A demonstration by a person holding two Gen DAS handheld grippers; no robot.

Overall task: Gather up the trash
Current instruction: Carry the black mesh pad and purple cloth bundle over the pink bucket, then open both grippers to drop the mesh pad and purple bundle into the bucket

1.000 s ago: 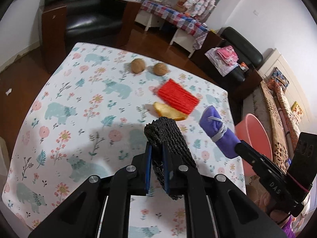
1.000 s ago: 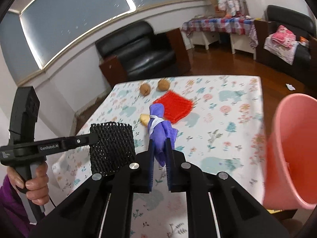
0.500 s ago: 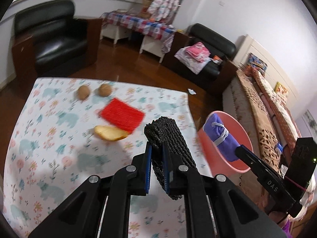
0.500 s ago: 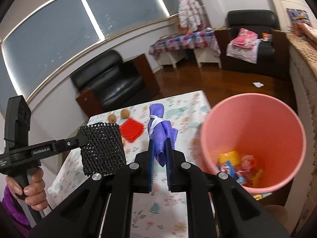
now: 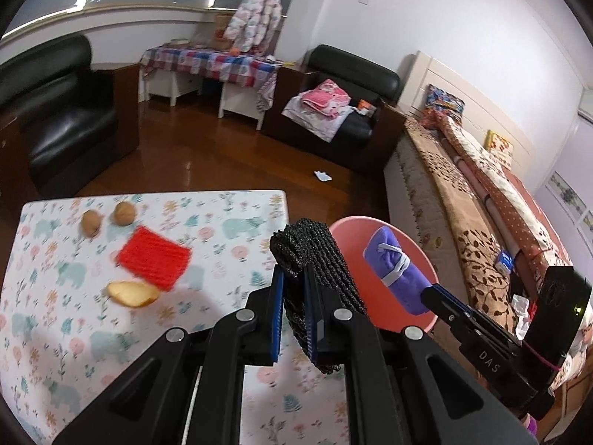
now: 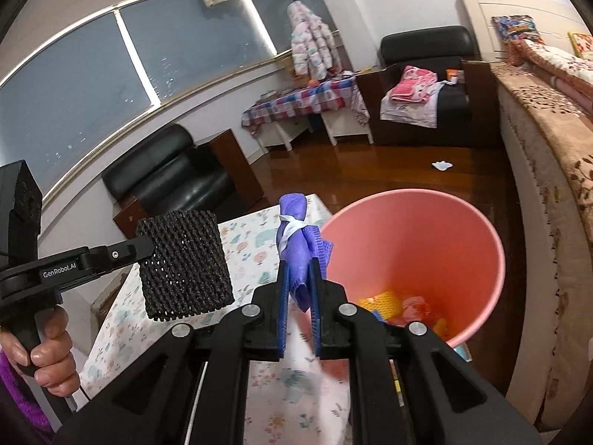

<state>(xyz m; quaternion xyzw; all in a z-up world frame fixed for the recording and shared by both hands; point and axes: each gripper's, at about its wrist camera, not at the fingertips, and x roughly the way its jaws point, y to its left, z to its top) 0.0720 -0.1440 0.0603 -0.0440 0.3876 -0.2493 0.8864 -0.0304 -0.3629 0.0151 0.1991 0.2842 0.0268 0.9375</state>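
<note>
My left gripper (image 5: 294,278) is shut on a black foam net sleeve (image 5: 318,263), held above the table's right edge beside the pink bin (image 5: 348,230). In the right wrist view that black net sleeve (image 6: 183,263) hangs left of my right gripper (image 6: 299,270), which is shut on a purple cloth bundle (image 6: 296,237) tied with a white band. The purple bundle (image 5: 396,267) hovers over the mouth of the pink bin (image 6: 478,244), which holds several coloured scraps. On the floral table (image 5: 222,218) lie a red net pad (image 5: 153,257), a yellow peel (image 5: 131,293) and two walnuts (image 5: 107,217).
The bin stands on the floor just off the table's right edge, with a long patterned bed (image 5: 463,200) right behind it. A black armchair (image 5: 63,126) is past the table's far side. A white scrap (image 5: 323,175) lies on the wooden floor. A hand (image 6: 48,352) grips the left handle.
Both grippers swung right from over the table toward the pink bin, each keeping its grip. The bin's opening came fully into view, and the purple bundle now hangs over it.
</note>
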